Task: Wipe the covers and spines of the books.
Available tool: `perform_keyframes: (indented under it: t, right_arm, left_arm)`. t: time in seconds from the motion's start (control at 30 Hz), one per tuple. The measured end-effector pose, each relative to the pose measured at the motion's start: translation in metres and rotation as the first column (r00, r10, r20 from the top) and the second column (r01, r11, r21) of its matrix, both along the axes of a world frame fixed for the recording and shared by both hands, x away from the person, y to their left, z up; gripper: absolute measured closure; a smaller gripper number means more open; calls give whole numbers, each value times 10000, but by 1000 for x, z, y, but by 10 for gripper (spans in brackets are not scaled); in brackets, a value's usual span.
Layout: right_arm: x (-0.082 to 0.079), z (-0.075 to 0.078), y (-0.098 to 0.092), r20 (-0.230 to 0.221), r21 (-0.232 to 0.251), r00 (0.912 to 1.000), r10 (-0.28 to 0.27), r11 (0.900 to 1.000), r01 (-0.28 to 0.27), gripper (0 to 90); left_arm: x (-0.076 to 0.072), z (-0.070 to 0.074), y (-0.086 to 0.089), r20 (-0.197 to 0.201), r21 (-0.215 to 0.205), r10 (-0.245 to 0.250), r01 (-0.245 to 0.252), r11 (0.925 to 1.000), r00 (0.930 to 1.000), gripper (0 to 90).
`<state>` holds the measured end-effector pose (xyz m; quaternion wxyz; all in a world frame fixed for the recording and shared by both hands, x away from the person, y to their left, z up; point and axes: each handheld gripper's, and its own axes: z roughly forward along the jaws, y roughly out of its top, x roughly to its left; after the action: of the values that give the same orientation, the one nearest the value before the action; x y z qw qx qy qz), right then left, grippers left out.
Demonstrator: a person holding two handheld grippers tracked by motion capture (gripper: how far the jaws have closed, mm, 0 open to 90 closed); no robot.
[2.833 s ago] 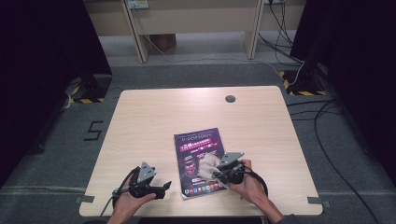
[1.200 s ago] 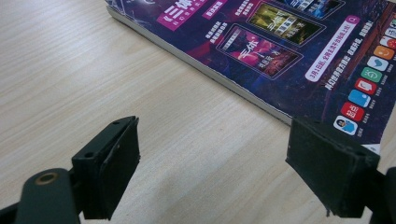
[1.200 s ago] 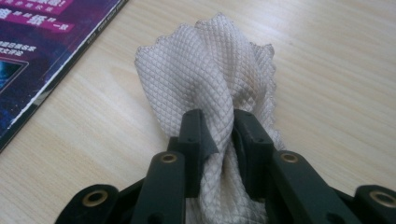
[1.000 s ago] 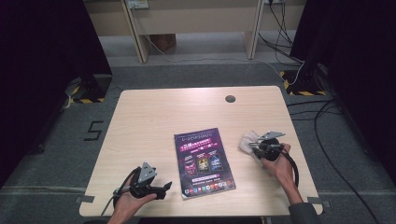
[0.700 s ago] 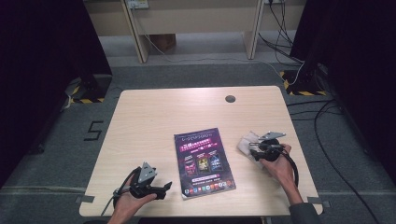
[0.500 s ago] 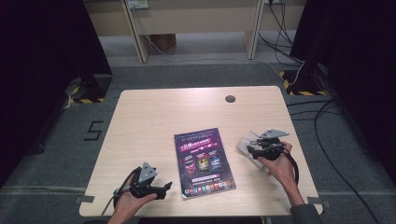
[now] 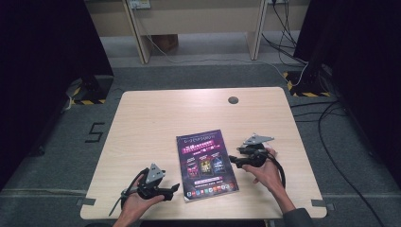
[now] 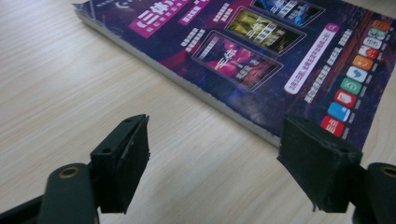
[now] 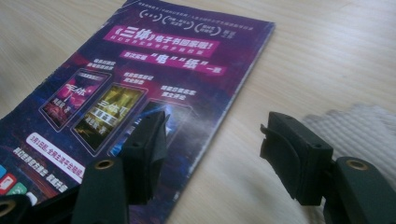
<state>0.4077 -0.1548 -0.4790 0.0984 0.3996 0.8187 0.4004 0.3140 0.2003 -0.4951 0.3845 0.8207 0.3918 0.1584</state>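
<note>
A purple magazine lies flat on the wooden table, near its front edge. My left gripper rests low on the table just left of the magazine's near corner. It is open, its jaws have just been closing a little, and between them I see bare wood and the magazine's edge. My right gripper sits at the magazine's right edge, pointing left at it. Its jaws have just been opening and nothing is between them. A white ribbed cloth lies on the table beside the right jaw.
A dark round grommet sits near the table's far edge. Beyond the table are desk legs and cables on the grey floor. A taped number marks the floor to the left.
My right gripper moved left and nearer to the person, up to the magazine's right edge. Its jaws opened and let go of the white cloth. The left hand stayed put.
</note>
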Motion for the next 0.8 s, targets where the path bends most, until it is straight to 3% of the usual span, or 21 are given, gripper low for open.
perform_keyframes:
  t: [0.1,0.43,0.8]
  right_arm:
    - [4,-6,12,-299,284,9995,-52,9996,61,383]
    - [17,-17,37,-495,112,9987,-117,9999,122,375]
    - [28,-25,44,-716,-43,9967,-384,9993,382,368]
  left_arm:
    - [6,-3,-9,-97,-38,-102,102,9999,9999,253]
    - [19,-10,-26,-361,-9,-341,341,9994,9988,255]
    - [19,-14,-34,-515,143,-594,602,9981,9969,263]
